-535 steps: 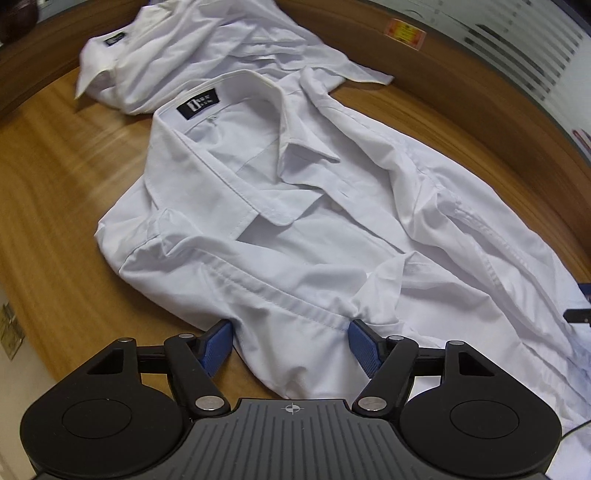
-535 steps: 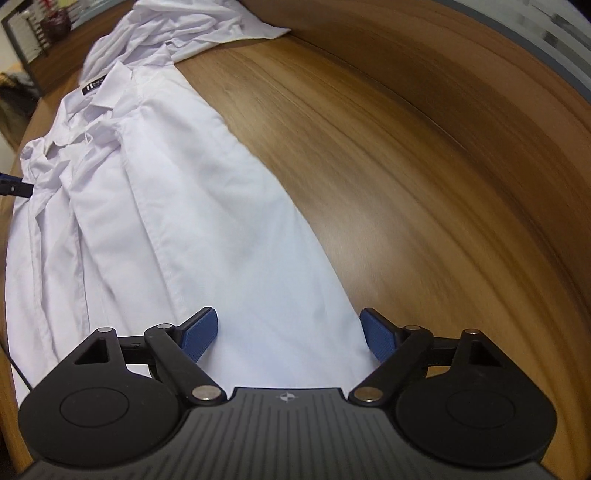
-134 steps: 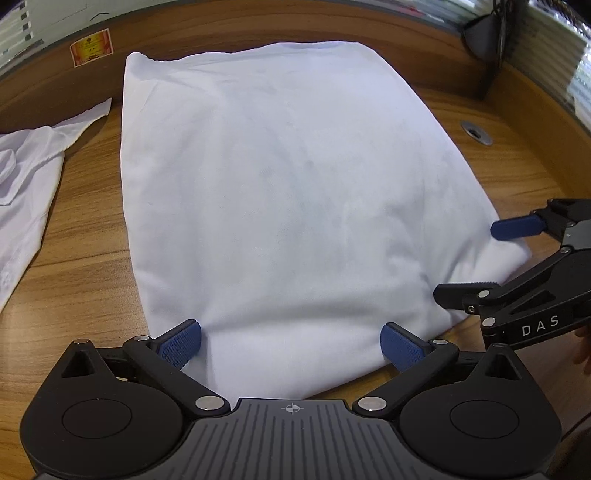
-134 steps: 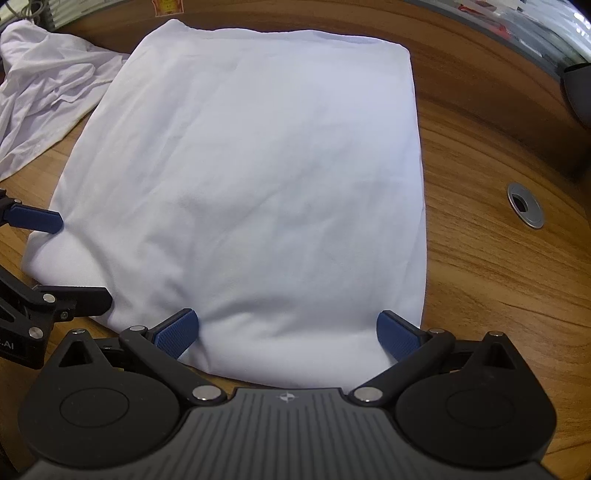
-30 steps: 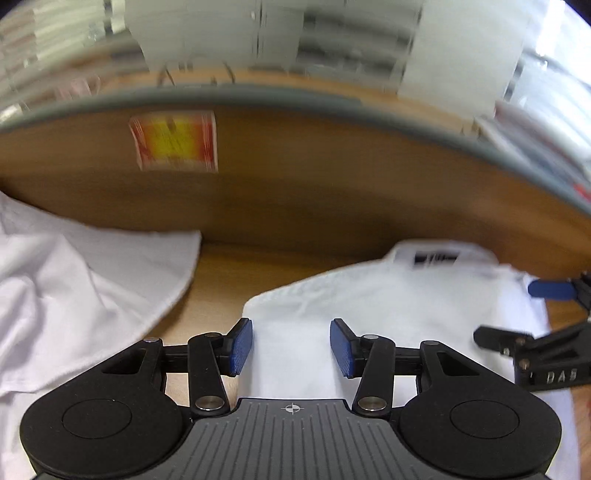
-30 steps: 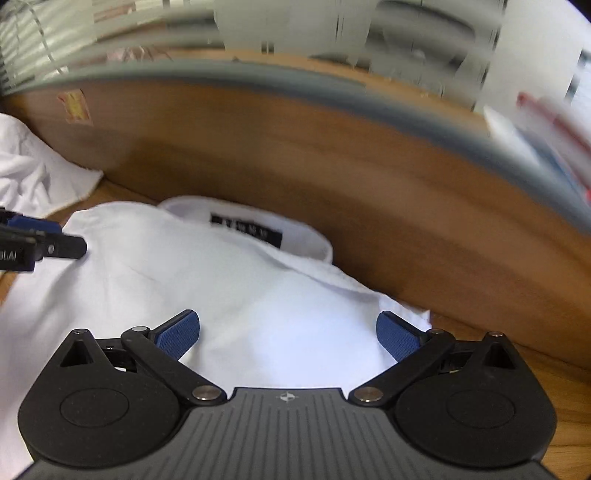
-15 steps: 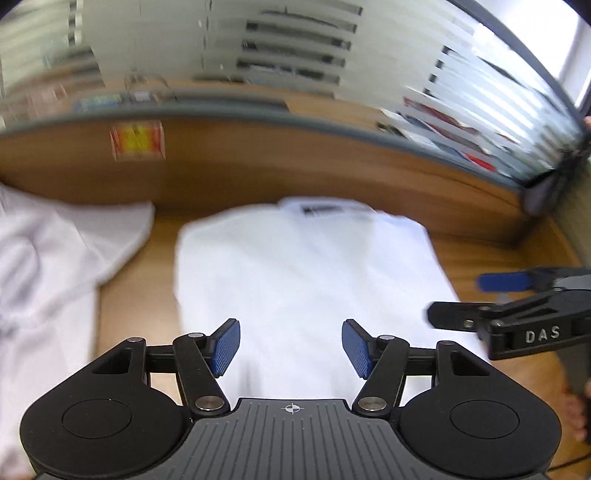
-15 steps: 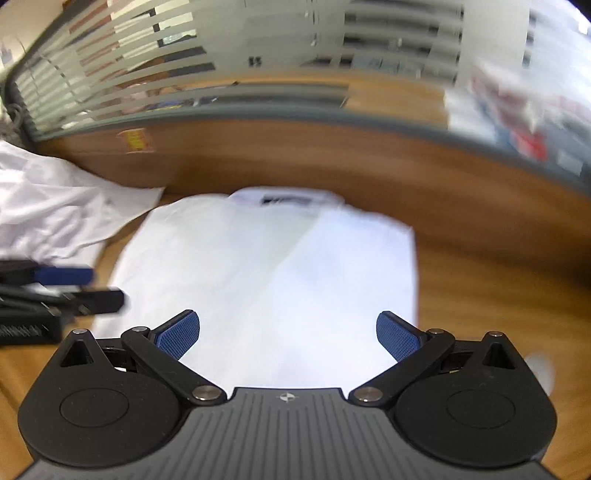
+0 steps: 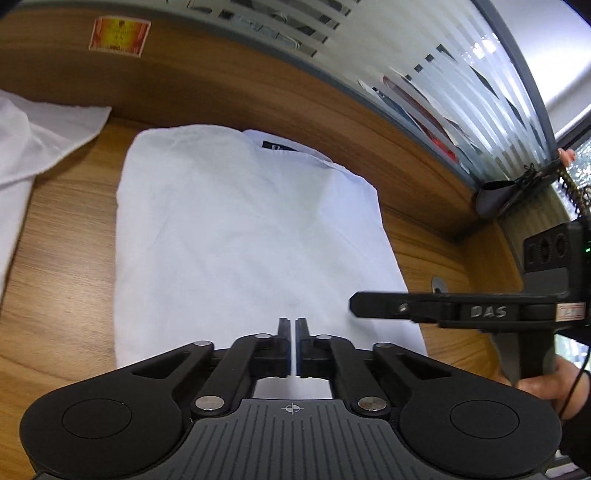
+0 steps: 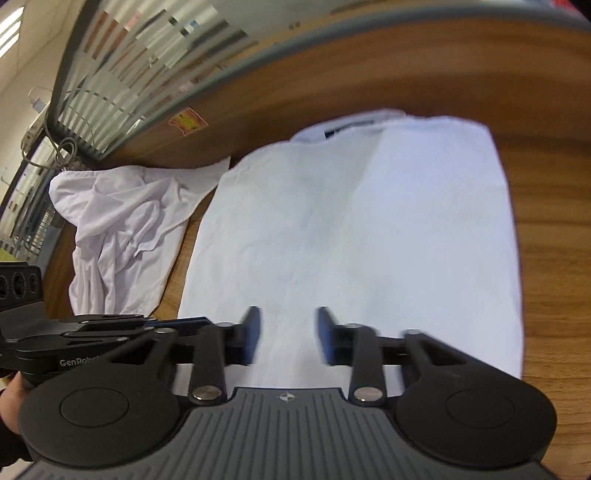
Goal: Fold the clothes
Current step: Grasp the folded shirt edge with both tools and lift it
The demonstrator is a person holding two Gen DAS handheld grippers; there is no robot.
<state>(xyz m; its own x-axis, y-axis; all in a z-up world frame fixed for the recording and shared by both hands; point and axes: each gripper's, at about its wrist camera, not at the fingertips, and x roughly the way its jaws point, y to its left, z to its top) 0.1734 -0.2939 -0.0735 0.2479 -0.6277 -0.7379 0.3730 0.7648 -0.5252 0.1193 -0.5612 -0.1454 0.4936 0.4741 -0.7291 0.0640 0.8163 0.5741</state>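
Note:
A white shirt [image 9: 243, 251] lies folded into a flat rectangle on the wooden table, its collar and black label at the far end by the wall. It also shows in the right wrist view [image 10: 362, 229]. My left gripper [image 9: 293, 325] hovers over the shirt's near edge with its jaws shut and nothing between them. My right gripper [image 10: 287, 328] hovers over the near edge too, its jaws partly closed with a gap and empty. It appears from the side in the left wrist view [image 9: 436, 306].
A second, crumpled white shirt [image 10: 122, 229] lies on the table to the left of the folded one, seen also in the left wrist view [image 9: 33, 147]. A wooden wall panel [image 9: 221, 74] with a red-yellow sticker [image 9: 118, 35] borders the table. A cable grommet [image 9: 439, 284] sits at the right.
Both grippers pulled back and up from the folded shirt. The left jaws went from open to shut, and the right jaws narrowed.

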